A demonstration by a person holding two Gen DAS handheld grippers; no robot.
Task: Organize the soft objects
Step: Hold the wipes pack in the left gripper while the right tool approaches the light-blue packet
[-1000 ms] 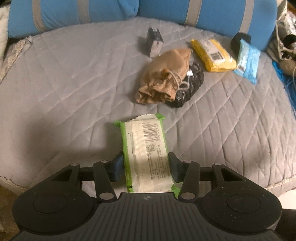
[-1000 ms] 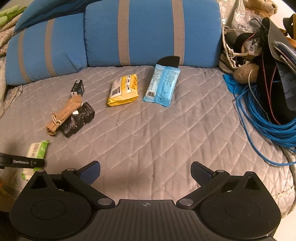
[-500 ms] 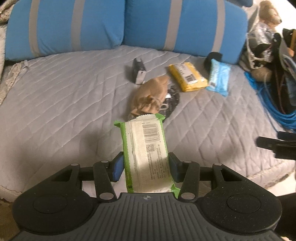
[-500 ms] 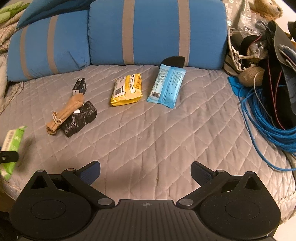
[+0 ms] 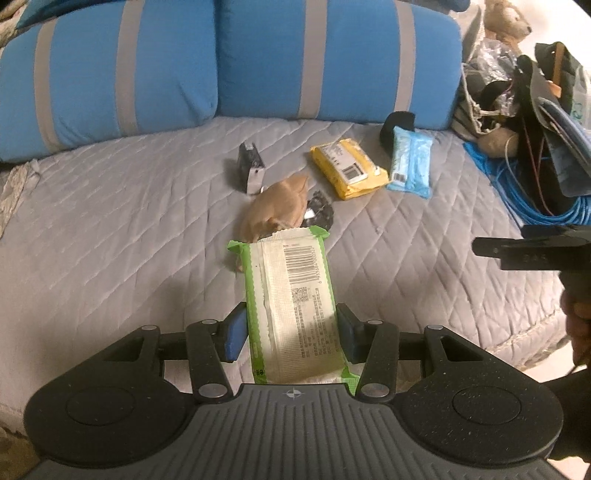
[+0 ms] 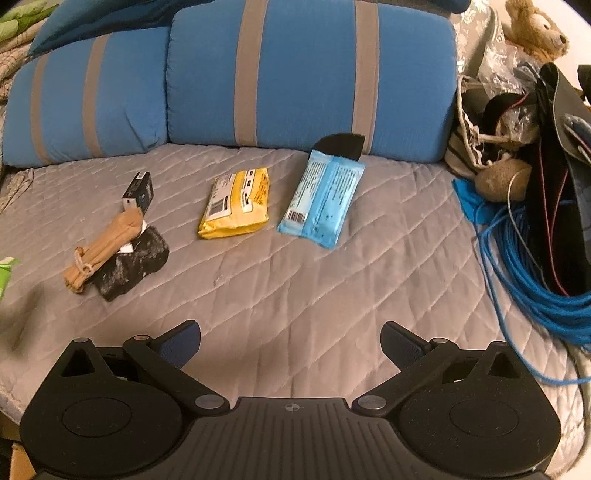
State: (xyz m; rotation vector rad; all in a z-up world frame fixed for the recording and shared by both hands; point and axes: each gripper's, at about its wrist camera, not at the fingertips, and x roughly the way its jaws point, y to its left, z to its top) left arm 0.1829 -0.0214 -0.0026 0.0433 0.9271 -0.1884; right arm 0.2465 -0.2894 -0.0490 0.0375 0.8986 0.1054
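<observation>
left wrist: left gripper (image 5: 291, 332) pinches green pack (image 5: 291, 295); tan pouch (image 5: 277, 206) ahead; right gripper (image 6: 291, 339) spread.

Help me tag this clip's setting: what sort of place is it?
Probably a bedroom or living room at home: a grey quilted cover like a bed's or daybed's, blue striped cushions along the back, and a teddy bear among household clutter beside it.

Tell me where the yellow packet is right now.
In the right wrist view the yellow packet lies on the grey quilted bedspread, between the light blue packet on its right and the small black box on its left.
</observation>
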